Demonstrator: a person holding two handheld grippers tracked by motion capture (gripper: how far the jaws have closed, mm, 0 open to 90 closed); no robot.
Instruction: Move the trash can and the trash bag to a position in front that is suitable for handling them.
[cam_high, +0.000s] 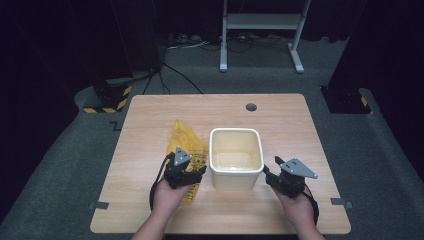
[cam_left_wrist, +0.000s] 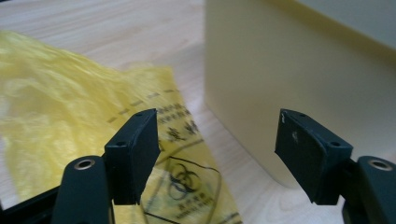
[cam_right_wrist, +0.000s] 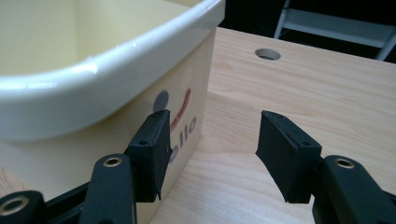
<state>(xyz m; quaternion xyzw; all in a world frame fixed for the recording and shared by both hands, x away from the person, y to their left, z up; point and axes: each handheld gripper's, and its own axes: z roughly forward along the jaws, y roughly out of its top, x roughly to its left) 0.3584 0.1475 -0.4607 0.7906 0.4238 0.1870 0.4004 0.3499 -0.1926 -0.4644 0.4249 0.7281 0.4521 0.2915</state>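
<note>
Progress appears nil: your left gripper (cam_high: 187, 170) and right gripper (cam_high: 276, 176) both stand released and hold nothing, the yellow bag (cam_high: 187, 145) lies flat on the desk (cam_high: 280, 125) just left of the empty cream bin (cam_high: 236, 177), mid-desk.

Cream bin (cam_high: 236, 159) (grey-and-red logo on its side), yellow bag (cam_high: 188, 145) with black biohazard print, pale wood table (cam_high: 280, 125).

A cream bin (cam_high: 236, 159) blocks the table's (cam_high: 280, 120) centre; a yellow bag (cam_high: 187, 145) lies flat at centre-left. Bare wood lies open across the upper frame and along both side edges.
</note>
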